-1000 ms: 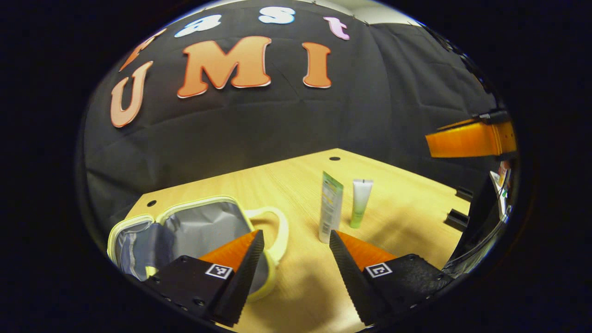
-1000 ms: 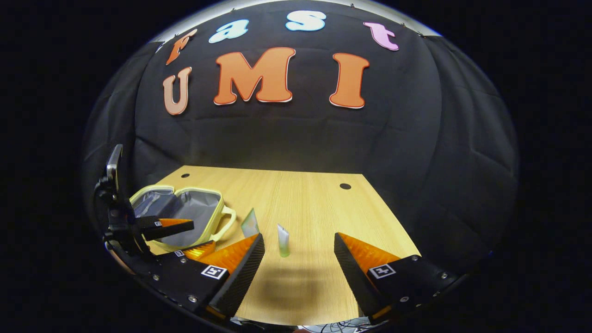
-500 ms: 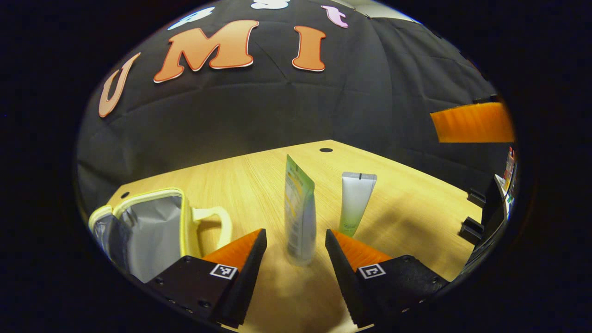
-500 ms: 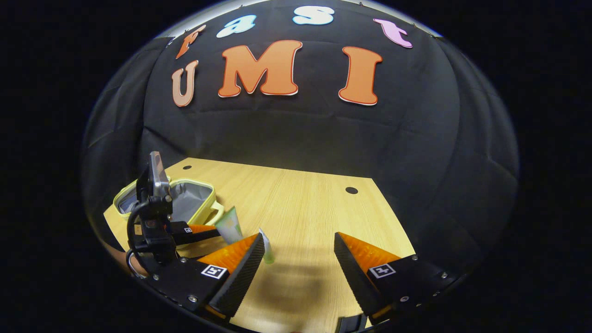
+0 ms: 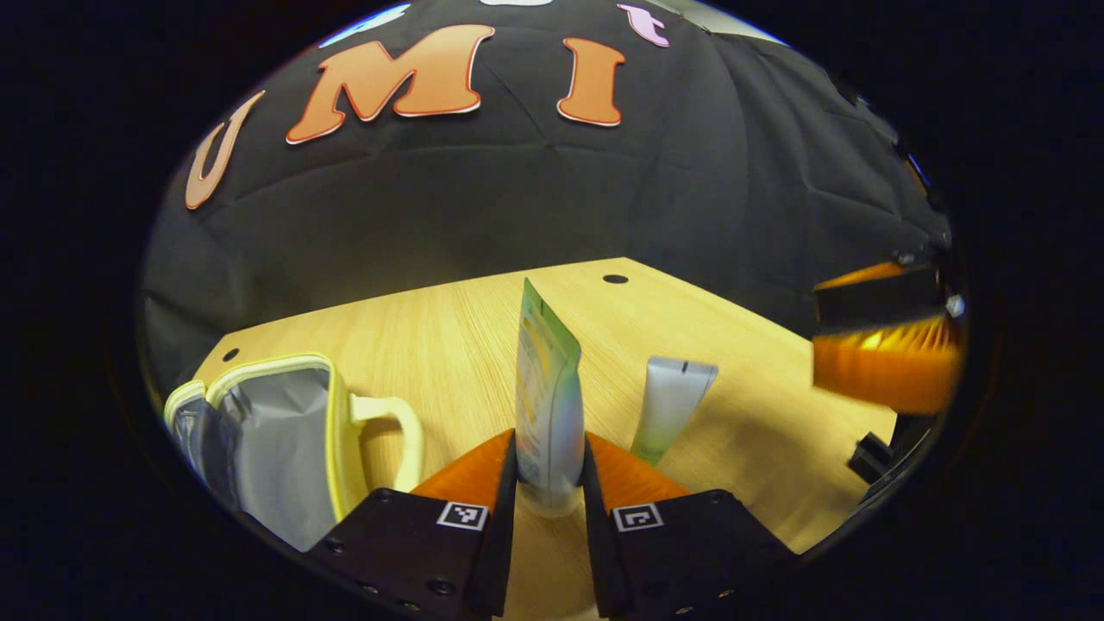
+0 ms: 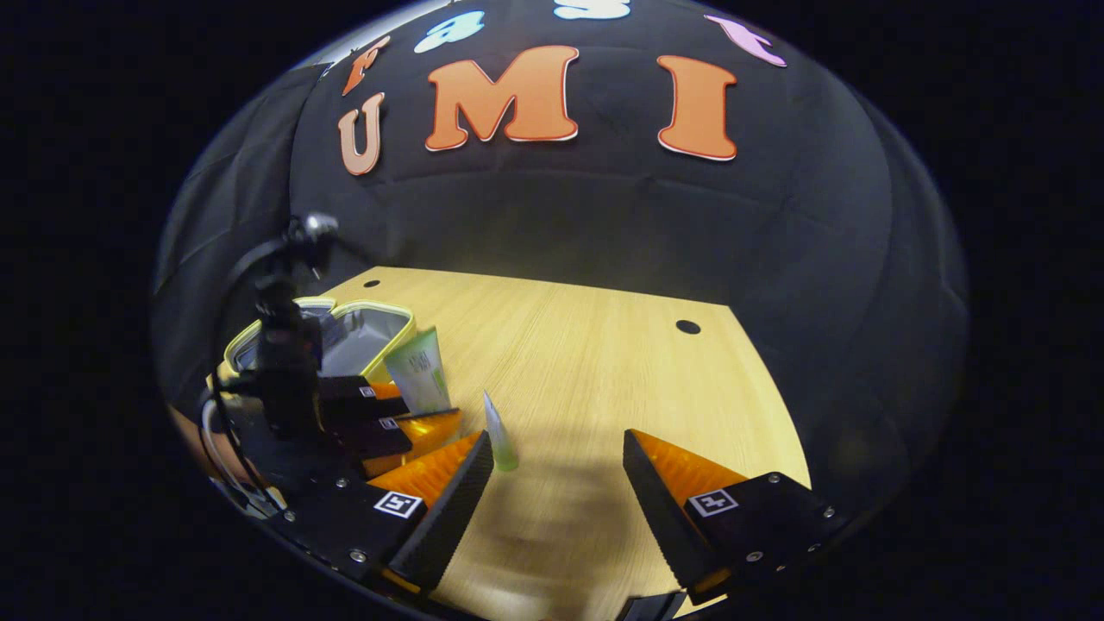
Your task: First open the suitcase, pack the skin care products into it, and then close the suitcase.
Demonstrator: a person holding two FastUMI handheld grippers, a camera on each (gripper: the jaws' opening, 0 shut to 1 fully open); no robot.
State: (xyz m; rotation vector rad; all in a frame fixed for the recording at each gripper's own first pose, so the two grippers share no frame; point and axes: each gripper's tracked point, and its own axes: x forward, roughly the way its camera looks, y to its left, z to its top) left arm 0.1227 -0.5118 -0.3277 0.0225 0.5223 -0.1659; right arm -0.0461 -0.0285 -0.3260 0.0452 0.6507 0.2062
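Our left tongs point(image 5: 550, 466) clench the green tube point(image 5: 545, 405) upright on the desk point(image 5: 414, 345); our right tongs point(image 6: 556, 466) gape near the white tube point(image 6: 498, 435).

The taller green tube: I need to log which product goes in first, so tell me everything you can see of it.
The taller green tube is a flat squeeze tube, apparently soft plastic, green and white with yellow print, crimped end up. It stands upright on the wooden table, cap down, and the left gripper clamps its lower part from both sides. The open suitcase lies to one side, a smaller tube to the other, apart.
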